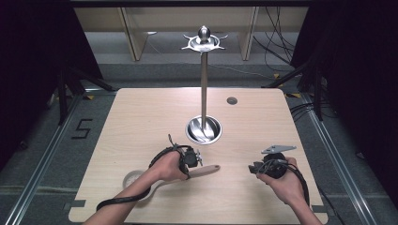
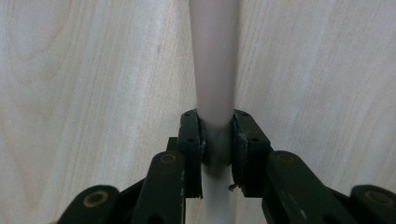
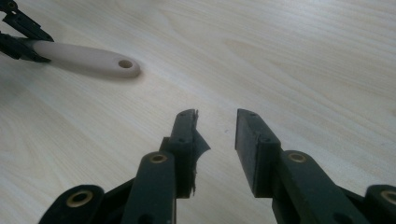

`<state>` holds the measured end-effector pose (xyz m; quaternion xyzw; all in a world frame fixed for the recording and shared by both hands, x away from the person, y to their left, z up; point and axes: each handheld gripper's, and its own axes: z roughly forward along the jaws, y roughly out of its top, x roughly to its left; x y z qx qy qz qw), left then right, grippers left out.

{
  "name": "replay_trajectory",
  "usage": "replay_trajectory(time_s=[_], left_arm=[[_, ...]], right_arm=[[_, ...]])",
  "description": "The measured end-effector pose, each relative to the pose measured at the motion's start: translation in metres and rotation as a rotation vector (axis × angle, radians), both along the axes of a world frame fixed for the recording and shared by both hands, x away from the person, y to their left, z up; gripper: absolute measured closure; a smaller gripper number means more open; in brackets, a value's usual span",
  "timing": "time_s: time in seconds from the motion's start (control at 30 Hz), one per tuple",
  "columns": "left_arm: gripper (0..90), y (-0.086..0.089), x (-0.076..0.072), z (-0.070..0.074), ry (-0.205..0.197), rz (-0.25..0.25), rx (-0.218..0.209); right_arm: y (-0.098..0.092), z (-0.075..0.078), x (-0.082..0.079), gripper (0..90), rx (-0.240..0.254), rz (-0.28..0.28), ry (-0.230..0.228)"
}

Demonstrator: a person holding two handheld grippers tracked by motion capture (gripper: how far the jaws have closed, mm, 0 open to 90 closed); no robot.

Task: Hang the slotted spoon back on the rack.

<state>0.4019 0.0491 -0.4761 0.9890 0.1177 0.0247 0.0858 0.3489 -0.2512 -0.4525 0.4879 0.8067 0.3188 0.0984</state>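
my left claw (image 2: 217, 140) clenched tight on the pale utensil handle (image 2: 214, 60) lying on the counter (image 1: 141, 122), right claw (image 3: 215, 140) released, hovering over bare wood

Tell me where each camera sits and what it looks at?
High view: above the table's near edge, looking down on the pale wooden table; both forearms show.
Left gripper view: on the left gripper, shut on the cream utensil handle.
Right gripper view: on the open right gripper, facing tabletop.
All three share that handle.

A pale wooden table (image 1: 141, 122) bears a steel stand (image 1: 203, 126) and a beige-handled utensil (image 1: 206, 170).
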Motion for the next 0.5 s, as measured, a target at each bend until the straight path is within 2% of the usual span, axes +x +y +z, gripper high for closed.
replay_trajectory(time_s=[0.1, 0.2, 0.23, 0.3, 0.37, 0.5], left_arm=[[74.5, 0.002, -0.001, 0.0, -0.005, 0.007, -0.015], [74.6, 0.005, -0.002, -0.001, -0.006, 0.014, -0.039], [74.6, 0.007, -0.003, 0.0, -0.022, 0.021, -0.05], [74.7, 0.008, -0.004, 0.0, -0.029, 0.024, -0.067], [74.7, 0.011, -0.005, 0.005, -0.035, 0.034, -0.082], [74.7, 0.016, -0.008, 0.012, -0.055, 0.048, -0.108]], right_arm=[[0.0, 0.0, 0.0, 68.8, 0.0, 0.0, 0.002], [0.0, -0.003, 0.001, 68.8, -0.007, 0.002, -0.028], [0.001, 0.0, 0.0, 68.7, 0.007, -0.009, 0.0], [-0.001, 0.002, 0.0, 68.7, -0.017, 0.004, -0.001], [0.0, 0.0, 0.001, 68.6, 0.0, 0.0, -0.018], [-0.001, -0.001, 0.001, 68.5, -0.005, 0.008, -0.031]])
